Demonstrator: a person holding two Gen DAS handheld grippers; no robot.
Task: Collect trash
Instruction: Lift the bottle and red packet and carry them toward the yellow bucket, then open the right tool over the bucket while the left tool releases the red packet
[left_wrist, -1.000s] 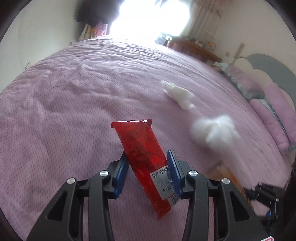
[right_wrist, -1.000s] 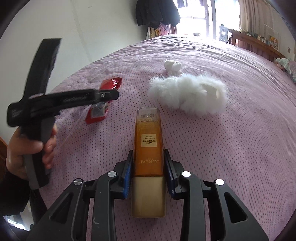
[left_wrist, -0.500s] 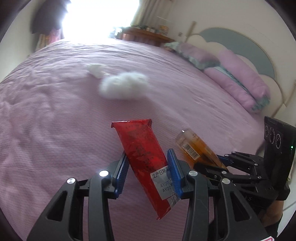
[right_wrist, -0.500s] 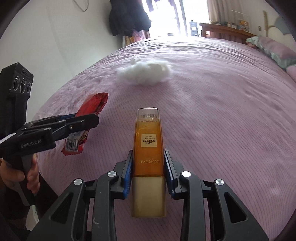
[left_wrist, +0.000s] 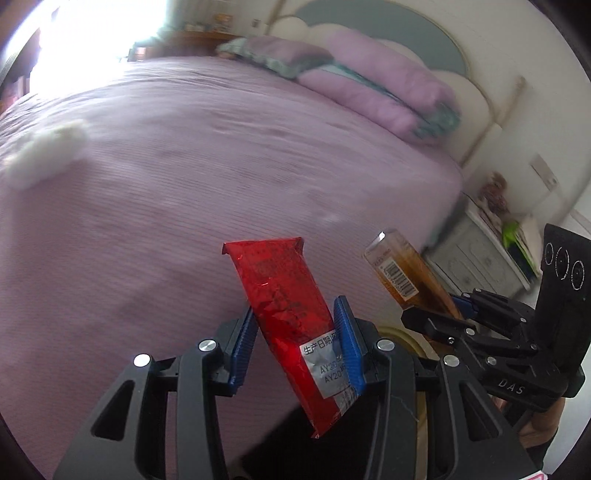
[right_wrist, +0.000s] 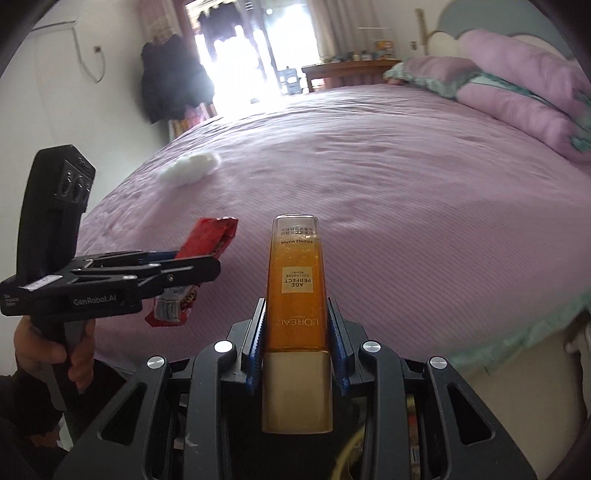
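Observation:
My left gripper (left_wrist: 295, 336) is shut on a red foil snack wrapper (left_wrist: 284, 306) that sticks up between its blue pads. An amber cosmetics bottle (right_wrist: 297, 280) with a gold cap stands clamped in my right gripper (right_wrist: 297, 332). Both hang over the near edge of the purple bed (right_wrist: 388, 192). In the right wrist view the left gripper (right_wrist: 207, 267) with the wrapper (right_wrist: 207, 243) shows at the left, held by a hand (right_wrist: 48, 354). The bottle (left_wrist: 402, 273) and right gripper (left_wrist: 458, 314) appear at the right of the left wrist view. A white fluffy wad (right_wrist: 190, 170) lies on the bed.
Purple pillows (left_wrist: 376, 88) lie by the headboard (left_wrist: 380, 37). A pale bedside cabinet (left_wrist: 480, 258) stands right of the bed. Below the grippers a round yellowish rim (left_wrist: 402, 336) shows, partly hidden. A dark coat (right_wrist: 170, 77) hangs on the far wall beside a bright window (right_wrist: 251, 48).
Both grippers have swung across the bed toward its headboard side, keeping wrapper and bottle. The white wad has slid to the left of both views, and the bedside cabinet has come into sight.

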